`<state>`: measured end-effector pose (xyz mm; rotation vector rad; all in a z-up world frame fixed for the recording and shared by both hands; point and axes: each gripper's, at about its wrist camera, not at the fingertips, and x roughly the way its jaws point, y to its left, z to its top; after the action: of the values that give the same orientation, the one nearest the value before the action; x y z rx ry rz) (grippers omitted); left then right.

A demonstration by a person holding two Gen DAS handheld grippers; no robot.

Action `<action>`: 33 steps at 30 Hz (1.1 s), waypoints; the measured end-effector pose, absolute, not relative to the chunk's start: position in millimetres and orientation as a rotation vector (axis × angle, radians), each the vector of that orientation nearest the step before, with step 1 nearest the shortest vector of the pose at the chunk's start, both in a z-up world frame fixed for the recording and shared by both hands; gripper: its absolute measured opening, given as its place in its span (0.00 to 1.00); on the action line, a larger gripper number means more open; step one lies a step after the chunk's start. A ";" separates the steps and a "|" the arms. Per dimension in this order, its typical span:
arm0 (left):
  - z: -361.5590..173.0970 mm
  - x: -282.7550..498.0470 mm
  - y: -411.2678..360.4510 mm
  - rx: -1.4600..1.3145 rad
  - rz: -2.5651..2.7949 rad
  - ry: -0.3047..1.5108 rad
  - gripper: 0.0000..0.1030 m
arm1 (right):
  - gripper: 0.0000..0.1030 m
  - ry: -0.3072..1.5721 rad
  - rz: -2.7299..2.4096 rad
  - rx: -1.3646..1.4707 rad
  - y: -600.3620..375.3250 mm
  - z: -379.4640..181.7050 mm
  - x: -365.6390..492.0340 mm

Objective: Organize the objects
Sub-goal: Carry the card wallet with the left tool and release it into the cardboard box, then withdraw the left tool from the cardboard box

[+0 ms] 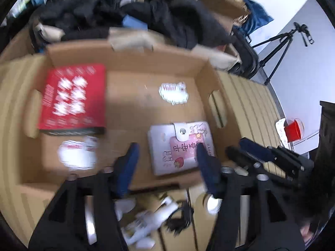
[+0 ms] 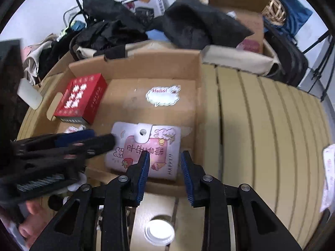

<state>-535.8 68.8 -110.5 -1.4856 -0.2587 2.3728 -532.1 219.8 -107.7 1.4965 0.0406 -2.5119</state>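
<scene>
An open cardboard box (image 1: 129, 60) (image 2: 134, 62) lies on the slatted table. In it lie a red box (image 1: 73, 98) (image 2: 80, 98), a pink and white card wallet with a snap (image 1: 180, 146) (image 2: 144, 146), a speech-bubble sticker (image 1: 172, 93) (image 2: 163, 96) and a white sticker (image 1: 77, 152). My left gripper (image 1: 167, 161) (image 2: 92, 139) is open and empty above the box's near side, beside the wallet. My right gripper (image 2: 165, 163) (image 1: 249, 150) is open and empty over the wallet's near edge.
Black clothes (image 2: 188, 25) and bags pile up behind the box. A white lid (image 2: 159, 232), white parts and a black cable (image 1: 180, 217) lie near the front edge. A red cup (image 1: 293, 129) stands at the right, a tripod (image 1: 282, 48) beyond. The slatted table (image 2: 272, 125) extends right.
</scene>
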 end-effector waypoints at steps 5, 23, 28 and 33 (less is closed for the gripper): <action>-33.1 -504.7 31.3 -1.483 2.632 -0.021 0.96 | 0.78 0.037 -2.509 1.421 233.9 -40.4 -500.2; 21.9 -255.8 -32.2 -1.354 2.799 0.173 1.00 | 0.81 -0.030 -2.495 1.163 253.4 20.1 -277.9; 12.7 -171.6 -40.3 -1.234 2.832 0.123 1.00 | 0.81 0.021 -2.528 1.002 241.8 -3.5 -176.8; -8.1 -124.4 -52.8 -1.212 2.837 -0.029 1.00 | 0.81 -0.071 -2.419 1.037 235.8 -42.6 -132.7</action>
<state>-124.4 -52.8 -8.1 -1.2121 -0.0289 2.8372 -132.7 235.8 -42.6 1.0370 -0.0712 -2.4191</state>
